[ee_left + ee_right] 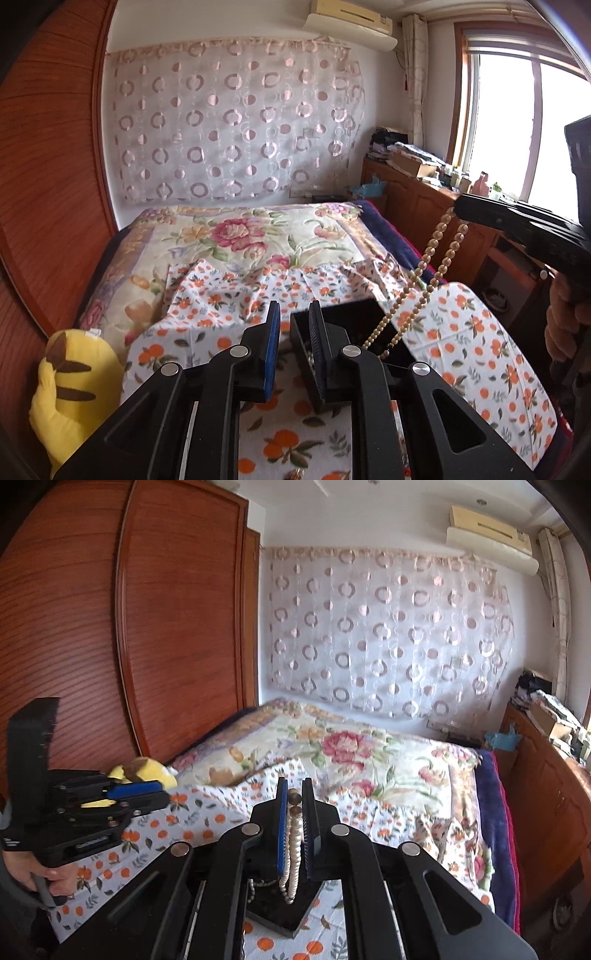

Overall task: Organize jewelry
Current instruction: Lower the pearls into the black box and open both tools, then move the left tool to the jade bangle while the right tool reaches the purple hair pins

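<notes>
Left wrist view: your left gripper (293, 325) stands narrowly parted, holding nothing, over the black open jewelry box (354, 332) on the orange-print cloth (480, 332). The tan bead necklace (424, 266) hangs from your right gripper (460, 208) into the box. A yellow striped plush toy (70, 387) sits nearby.

Right wrist view: your right gripper's blue pads (282, 830) grip the necklace; its strands block the box below. No writing is legible.

You have the open box (332, 343) on the cloth (229, 306) at the bed's (236, 236) near edge. The bead necklace (424, 273) hangs from your right gripper (294, 794) down into the box. Your left gripper (293, 325) sits just left of it. The plush toy (70, 387) lies at the bed's left edge, against the wardrobe (48, 184).
</notes>
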`<control>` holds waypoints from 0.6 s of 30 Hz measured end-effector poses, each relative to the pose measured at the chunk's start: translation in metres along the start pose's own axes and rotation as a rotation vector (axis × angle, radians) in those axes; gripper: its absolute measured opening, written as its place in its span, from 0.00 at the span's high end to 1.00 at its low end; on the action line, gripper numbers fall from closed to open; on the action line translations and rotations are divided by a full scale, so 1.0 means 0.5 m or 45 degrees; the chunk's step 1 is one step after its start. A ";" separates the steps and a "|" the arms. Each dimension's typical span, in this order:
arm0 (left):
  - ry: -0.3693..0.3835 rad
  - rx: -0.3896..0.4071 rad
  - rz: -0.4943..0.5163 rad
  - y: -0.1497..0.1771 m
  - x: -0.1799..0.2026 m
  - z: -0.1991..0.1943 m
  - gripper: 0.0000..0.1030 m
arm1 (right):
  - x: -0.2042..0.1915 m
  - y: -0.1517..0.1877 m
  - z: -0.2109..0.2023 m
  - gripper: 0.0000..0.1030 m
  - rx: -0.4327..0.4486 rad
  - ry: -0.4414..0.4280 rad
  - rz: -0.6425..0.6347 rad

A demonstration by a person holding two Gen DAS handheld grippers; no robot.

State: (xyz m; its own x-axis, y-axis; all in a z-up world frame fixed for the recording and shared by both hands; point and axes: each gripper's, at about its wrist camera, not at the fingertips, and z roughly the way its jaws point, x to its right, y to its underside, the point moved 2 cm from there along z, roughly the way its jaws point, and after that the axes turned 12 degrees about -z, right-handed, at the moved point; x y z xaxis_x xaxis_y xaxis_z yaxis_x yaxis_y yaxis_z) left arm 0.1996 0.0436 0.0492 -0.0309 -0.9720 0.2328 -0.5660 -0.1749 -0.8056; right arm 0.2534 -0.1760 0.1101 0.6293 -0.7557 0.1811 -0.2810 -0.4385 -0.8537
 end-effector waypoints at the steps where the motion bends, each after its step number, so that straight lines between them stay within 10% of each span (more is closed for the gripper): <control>1: -0.001 -0.007 0.003 0.007 -0.003 0.000 0.85 | -0.002 0.005 0.000 0.73 0.002 -0.003 -0.001; 18: -0.009 -0.158 -0.022 0.190 -0.063 0.000 0.85 | -0.100 0.210 -0.030 0.72 -0.128 -0.104 -0.050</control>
State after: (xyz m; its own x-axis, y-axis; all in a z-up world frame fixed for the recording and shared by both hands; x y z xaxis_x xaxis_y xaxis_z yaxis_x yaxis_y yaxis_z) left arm 0.1468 0.0575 -0.0343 -0.0146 -0.9701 0.2422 -0.6638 -0.1717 -0.7279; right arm 0.1815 -0.1919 0.0186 0.6969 -0.6968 0.1696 -0.3235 -0.5165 -0.7928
